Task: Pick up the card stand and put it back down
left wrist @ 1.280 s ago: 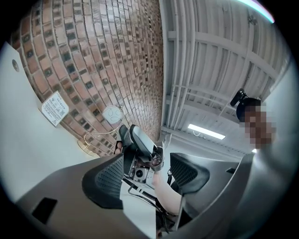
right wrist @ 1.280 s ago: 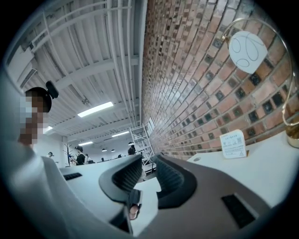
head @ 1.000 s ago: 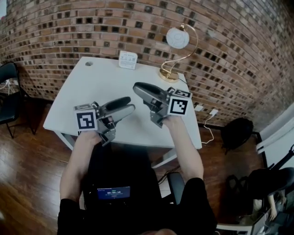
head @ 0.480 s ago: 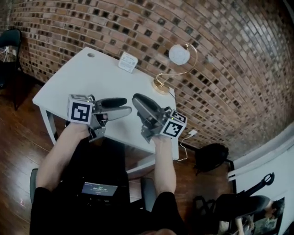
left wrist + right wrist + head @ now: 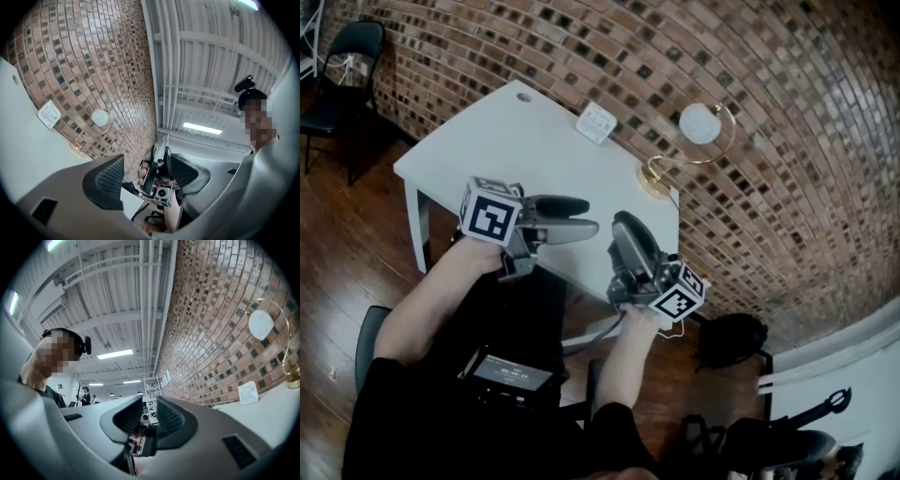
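Note:
The card stand [image 5: 596, 123] is a small white upright card at the far edge of the white table [image 5: 525, 141], near the brick wall. It also shows small in the left gripper view [image 5: 49, 114] and the right gripper view [image 5: 247, 393]. My left gripper [image 5: 585, 217] hovers over the table's near part, well short of the stand, open with nothing between its jaws [image 5: 140, 176]. My right gripper [image 5: 623, 225] is held at the table's near right corner, its jaws apart and empty [image 5: 143, 418]. The two grippers point toward each other.
A gold arc lamp with a white round shade [image 5: 698, 124] stands on the table right of the card stand. A black chair [image 5: 352, 47] is at the far left, a dark bag [image 5: 731, 337] on the wood floor at right. A cable grommet [image 5: 523, 96] marks the table's far corner.
The head view has swung, so the table now sits diagonally. Both grippers stay over the table's near side; the right one has drawn back toward the near corner. Neither holds anything.

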`<act>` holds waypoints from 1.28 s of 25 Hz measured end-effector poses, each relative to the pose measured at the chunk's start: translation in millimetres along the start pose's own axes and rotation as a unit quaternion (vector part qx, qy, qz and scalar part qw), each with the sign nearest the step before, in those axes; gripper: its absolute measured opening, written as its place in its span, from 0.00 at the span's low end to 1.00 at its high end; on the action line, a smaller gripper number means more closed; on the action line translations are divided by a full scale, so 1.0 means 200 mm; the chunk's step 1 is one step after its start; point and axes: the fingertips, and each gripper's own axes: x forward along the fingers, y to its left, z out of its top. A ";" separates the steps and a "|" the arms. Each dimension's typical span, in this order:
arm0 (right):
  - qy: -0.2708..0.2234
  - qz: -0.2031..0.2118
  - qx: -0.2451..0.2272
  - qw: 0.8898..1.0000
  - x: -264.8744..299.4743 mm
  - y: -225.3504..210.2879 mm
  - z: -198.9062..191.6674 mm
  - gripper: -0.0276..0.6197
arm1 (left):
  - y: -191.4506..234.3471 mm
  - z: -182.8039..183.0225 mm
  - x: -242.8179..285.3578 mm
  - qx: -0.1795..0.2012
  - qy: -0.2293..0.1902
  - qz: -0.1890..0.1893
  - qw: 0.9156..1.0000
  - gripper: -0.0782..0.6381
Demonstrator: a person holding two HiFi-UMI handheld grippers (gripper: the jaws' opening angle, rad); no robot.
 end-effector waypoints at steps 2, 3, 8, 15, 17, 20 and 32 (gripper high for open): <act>-0.005 0.006 0.002 1.000 -0.01 0.03 -0.02 0.21 | 0.00 0.00 -0.01 0.001 0.000 0.002 1.000 0.53; -0.005 0.007 0.005 1.000 -0.02 0.03 -0.04 0.21 | 0.00 0.00 -0.02 0.002 -0.001 0.003 1.000 0.53; 0.002 0.011 -0.010 1.000 -0.02 0.08 -0.03 0.21 | -0.02 0.02 -0.01 0.001 -0.004 0.007 1.000 0.53; 0.004 0.021 -0.011 1.000 0.01 0.14 -0.01 0.21 | -0.07 0.06 0.01 0.003 -0.013 -0.002 1.000 0.53; 0.002 0.021 -0.015 1.000 0.01 0.15 -0.01 0.21 | -0.06 0.05 -0.01 -0.001 -0.014 0.002 1.000 0.53; 0.001 0.021 -0.030 0.999 -0.01 0.17 -0.03 0.21 | -0.05 0.03 -0.01 0.001 -0.017 0.002 1.000 0.53; 0.022 0.037 -0.037 0.998 0.02 0.30 -0.11 0.20 | -0.13 0.01 -0.05 0.010 -0.026 -0.004 1.000 0.53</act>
